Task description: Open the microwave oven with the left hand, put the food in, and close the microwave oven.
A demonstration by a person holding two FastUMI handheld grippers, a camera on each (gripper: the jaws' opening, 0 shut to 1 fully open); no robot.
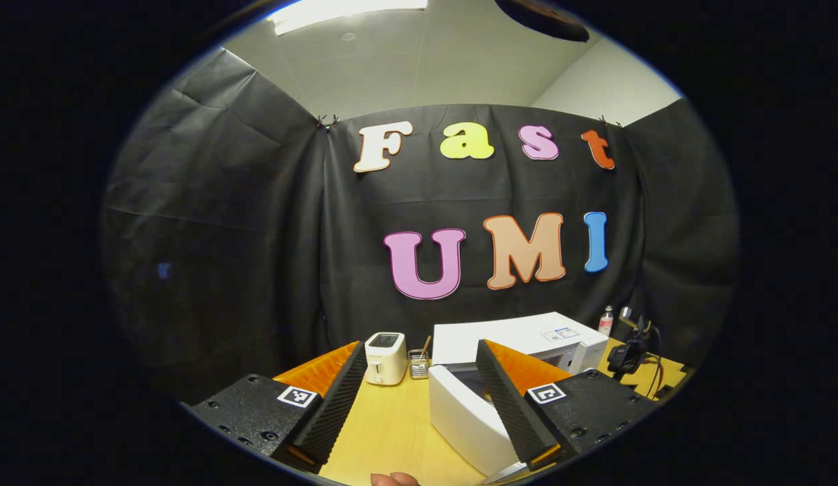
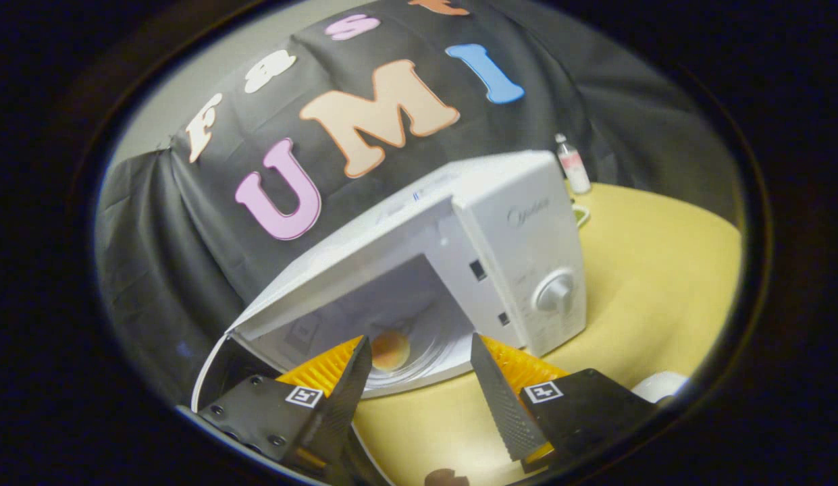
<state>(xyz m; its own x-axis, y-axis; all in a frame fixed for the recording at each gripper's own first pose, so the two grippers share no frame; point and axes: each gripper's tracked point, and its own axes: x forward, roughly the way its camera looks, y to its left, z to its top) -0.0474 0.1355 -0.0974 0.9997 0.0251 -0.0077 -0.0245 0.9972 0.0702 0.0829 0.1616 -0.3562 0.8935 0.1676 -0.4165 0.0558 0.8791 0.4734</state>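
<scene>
The white microwave (image 2: pixel 473 250) stood on the wooden table (image 2: pixel 648 283), door (image 1: pixel 469 418) swung open. A round, orange-tan food (image 2: pixel 390 349) lay inside at six o'clock. Both the left gripper (image 1: pixel 419 398) and right gripper (image 2: pixel 419 385) were spread apart, empty.

A: We log a white toaster (image 1: pixel 385 358) on the wooden table (image 1: pixel 391 425), a small wire holder (image 1: pixel 419 364) just beside it.

B: We add a clear bottle (image 2: pixel 572 164) at the table's far edge, near the cloth.
</scene>
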